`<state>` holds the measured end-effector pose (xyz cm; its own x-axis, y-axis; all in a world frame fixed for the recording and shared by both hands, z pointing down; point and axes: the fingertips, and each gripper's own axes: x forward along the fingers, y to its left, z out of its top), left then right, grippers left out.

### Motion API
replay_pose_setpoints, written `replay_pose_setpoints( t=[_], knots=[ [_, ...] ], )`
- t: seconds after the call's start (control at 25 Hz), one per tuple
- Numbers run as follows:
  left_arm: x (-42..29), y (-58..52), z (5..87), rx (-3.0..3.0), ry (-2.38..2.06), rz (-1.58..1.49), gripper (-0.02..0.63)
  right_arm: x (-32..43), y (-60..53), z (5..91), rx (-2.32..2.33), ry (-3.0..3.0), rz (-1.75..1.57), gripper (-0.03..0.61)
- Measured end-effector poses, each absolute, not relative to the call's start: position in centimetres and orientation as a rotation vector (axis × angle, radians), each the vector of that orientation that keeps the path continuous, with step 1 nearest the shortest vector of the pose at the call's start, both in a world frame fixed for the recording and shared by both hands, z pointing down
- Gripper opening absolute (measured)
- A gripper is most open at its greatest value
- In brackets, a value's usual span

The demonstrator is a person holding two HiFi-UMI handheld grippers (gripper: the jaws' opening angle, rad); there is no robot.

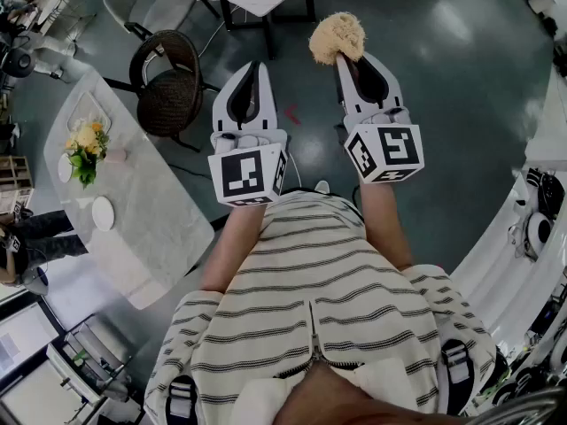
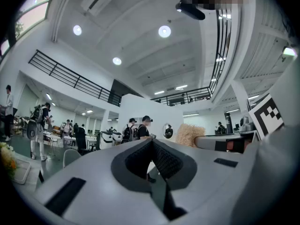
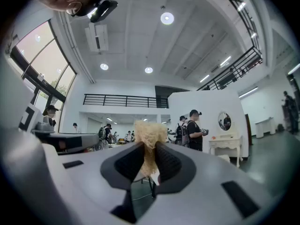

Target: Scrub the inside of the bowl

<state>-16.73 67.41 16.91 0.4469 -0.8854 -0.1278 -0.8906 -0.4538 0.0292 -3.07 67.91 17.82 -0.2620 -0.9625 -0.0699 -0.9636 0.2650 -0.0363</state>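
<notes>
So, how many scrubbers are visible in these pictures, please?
1. The tan fibrous scrubber is clamped between the jaws of the right gripper. The left gripper is shut on nothing. Others may be hidden outside the views.

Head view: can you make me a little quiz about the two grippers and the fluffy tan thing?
1. True or false: the left gripper holds the fluffy tan fibre scrubber.
2. What stands on the white marble table? A yellow flowers B a laptop C a teapot
3. Fill in: the jaws of the right gripper are shut on the ____.
Key: 1 false; 2 A; 3 scrubber.
</notes>
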Motion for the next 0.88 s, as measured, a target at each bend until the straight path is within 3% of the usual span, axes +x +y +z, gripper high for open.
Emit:
replay_pose_setpoints(
  t=[0.6,0.88],
  knots=[
    [-12.6,67.2,17.8,-2.614,1.629,0.153,0.003,1.0,67.9,19.0,-1.810,2.434,0.008,0.080],
    [-7.2,67.2,17.5,-2.583,1.636,0.150,0.004,5.8,68.1,18.8,-1.778,2.445,0.067,0.080]
  ],
)
